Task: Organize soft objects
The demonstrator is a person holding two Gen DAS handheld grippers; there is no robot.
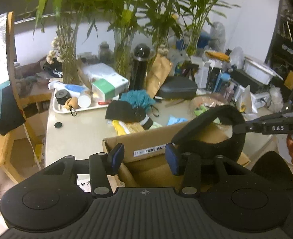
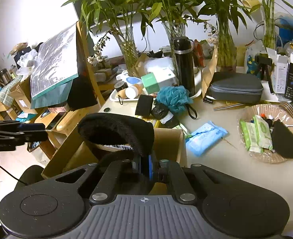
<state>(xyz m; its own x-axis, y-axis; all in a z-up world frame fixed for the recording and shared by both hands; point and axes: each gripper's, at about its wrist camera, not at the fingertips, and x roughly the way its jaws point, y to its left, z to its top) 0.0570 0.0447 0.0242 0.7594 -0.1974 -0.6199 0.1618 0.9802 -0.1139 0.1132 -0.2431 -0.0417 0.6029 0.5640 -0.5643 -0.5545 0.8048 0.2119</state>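
My right gripper [image 2: 145,167] is shut on a black fuzzy soft band [image 2: 118,127] and holds it over an open cardboard box [image 2: 166,139] at the table's near edge. In the left wrist view the same band [image 1: 212,135] hangs from the right gripper [image 1: 240,128] above the box [image 1: 146,139]. My left gripper [image 1: 144,157] is open and empty, its right finger [image 1: 171,158] beside the band. A teal mesh sponge [image 2: 174,97], a black soft pad [image 2: 144,105] and a blue tissue pack [image 2: 204,137] lie on the table.
A wicker basket [image 2: 252,111] with green packs and a black pouch stands at the right. A white tray [image 2: 114,97], a black flask [image 2: 183,63], a grey case [image 2: 236,87] and vases of bamboo [image 2: 128,49] crowd the back. A wooden chair [image 2: 86,59] stands at the left.
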